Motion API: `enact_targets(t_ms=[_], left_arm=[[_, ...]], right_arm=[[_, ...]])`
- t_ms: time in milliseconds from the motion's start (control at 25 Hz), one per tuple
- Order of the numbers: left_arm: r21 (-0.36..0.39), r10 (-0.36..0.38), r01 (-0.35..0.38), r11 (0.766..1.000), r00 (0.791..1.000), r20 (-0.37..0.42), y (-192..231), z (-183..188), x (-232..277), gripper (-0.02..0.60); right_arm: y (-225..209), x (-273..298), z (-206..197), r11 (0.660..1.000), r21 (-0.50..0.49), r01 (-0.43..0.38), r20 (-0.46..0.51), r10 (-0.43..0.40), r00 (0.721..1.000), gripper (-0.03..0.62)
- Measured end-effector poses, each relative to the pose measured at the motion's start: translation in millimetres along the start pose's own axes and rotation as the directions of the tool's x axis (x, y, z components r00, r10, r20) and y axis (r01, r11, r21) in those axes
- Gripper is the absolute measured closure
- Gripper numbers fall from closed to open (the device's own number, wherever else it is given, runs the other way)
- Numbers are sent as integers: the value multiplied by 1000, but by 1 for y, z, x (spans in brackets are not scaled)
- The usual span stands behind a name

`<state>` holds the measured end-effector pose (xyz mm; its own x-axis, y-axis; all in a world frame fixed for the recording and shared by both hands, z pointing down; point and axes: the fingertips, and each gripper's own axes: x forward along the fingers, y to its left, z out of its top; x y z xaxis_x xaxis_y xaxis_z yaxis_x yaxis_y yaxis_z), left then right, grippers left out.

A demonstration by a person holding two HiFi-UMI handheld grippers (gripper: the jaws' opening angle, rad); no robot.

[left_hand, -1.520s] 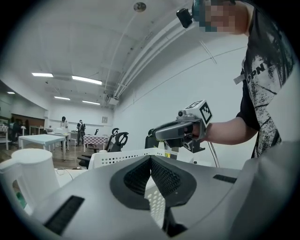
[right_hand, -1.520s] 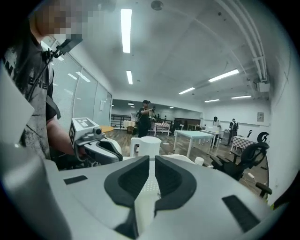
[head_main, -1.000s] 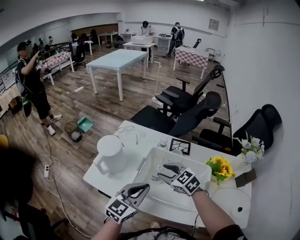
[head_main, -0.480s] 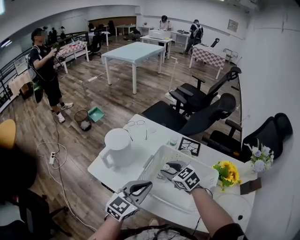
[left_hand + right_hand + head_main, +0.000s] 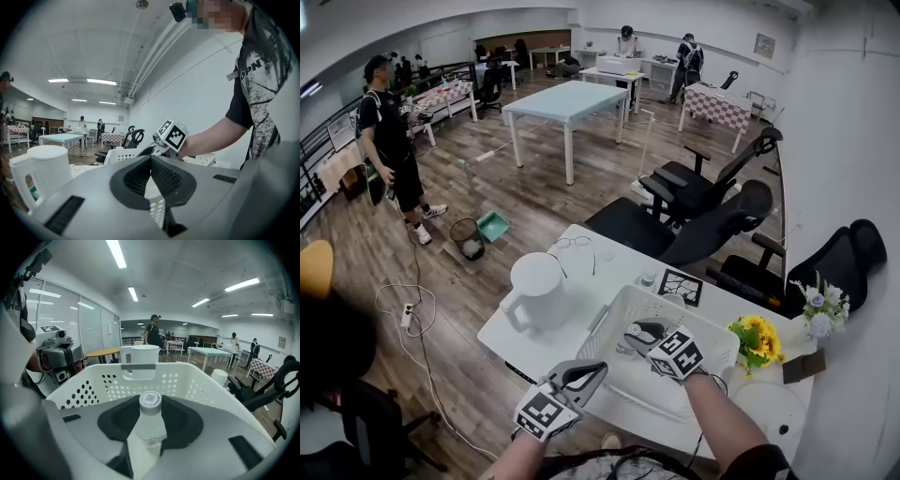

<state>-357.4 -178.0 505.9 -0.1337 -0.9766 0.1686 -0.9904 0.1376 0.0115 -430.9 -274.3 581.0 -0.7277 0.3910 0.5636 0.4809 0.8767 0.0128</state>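
A white perforated basket stands on a white table. My right gripper reaches into it from the near side. In the right gripper view its jaws are shut on a clear bottle with a white cap, and the basket's far wall lies just beyond. My left gripper hovers at the table's near edge, left of the basket, shut with nothing between its pads. Over its jaws the right gripper's marker cube shows.
A white kettle stands left of the basket. Glasses and a black marker card lie behind it, with sunflowers to the right. Office chairs crowd the table's far side. A person stands far left.
The right gripper has tipped down into the basket, and the capped bottle now shows between its jaws. The left gripper stays shut and has hardly shifted.
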Motion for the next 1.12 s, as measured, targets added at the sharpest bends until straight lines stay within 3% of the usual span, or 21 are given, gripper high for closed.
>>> enact_targets(t_ms=[360,680,1120], left_arm=[[19,-21,21,1000,1000,13,-2,7,-3,571],[55,-81,79,995,996,25,-11,14,3,571],[113,-216,208,972,975,57,-29,36,9,571]], right_arm=[[8,-9,3,999,-43,31,-11,-31,999,441],[5,-42,29,995,-30,98,60,-97,994,442],[4,-121,70,964,3,267,161,-264,951,442]])
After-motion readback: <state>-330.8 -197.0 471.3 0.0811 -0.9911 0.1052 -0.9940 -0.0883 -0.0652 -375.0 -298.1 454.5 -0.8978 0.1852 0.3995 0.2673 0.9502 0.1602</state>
